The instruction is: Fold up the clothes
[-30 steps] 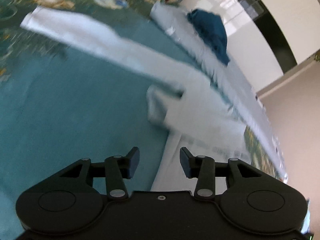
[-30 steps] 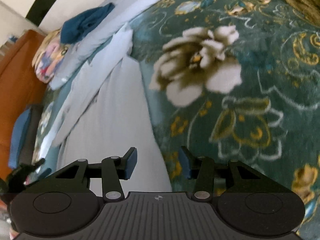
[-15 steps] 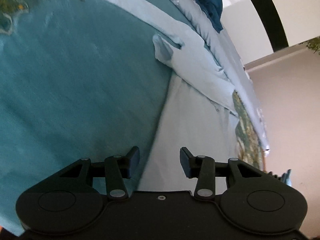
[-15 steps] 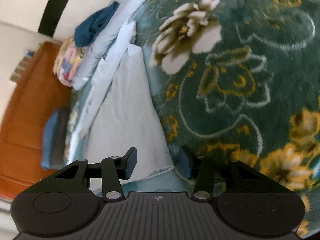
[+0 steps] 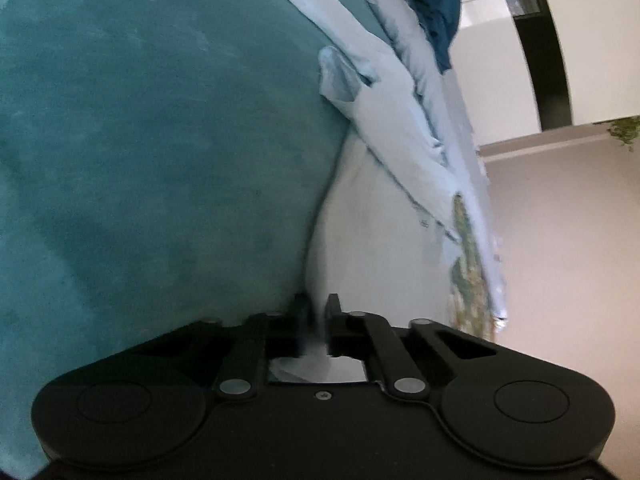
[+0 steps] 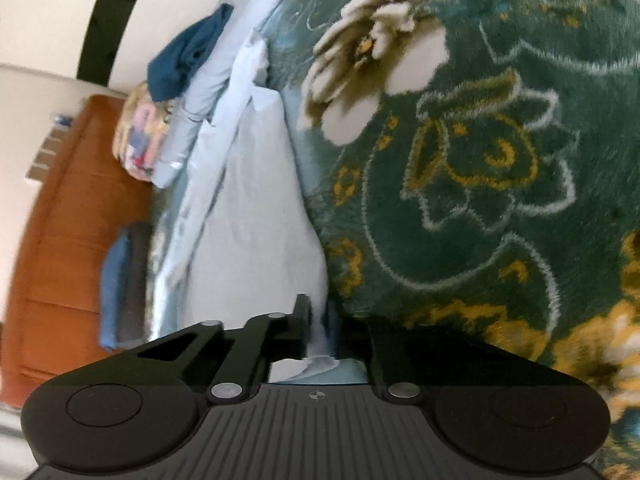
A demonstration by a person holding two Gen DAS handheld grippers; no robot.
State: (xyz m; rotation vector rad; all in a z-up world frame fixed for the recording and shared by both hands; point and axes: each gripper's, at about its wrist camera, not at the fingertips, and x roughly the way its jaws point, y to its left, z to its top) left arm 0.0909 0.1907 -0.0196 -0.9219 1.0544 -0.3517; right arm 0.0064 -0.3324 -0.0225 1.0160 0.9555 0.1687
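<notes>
Both claws are pinching the near hem of a pale blue garment (image 5: 372,240) spread on a teal floral blanket (image 6: 480,168): the left claw (image 5: 318,322) grips one corner, the right claw (image 6: 318,320) the other, each with only a narrow bite of cloth between its fingers. The far part of the garment lies bunched, a sleeve (image 5: 340,80) folded over near a dark blue cloth (image 5: 436,12). With so shallow a hold, a corner may slip free on lifting; uneven pulling could skew the fold, and drag on the plush blanket might wrinkle the fabric.
</notes>
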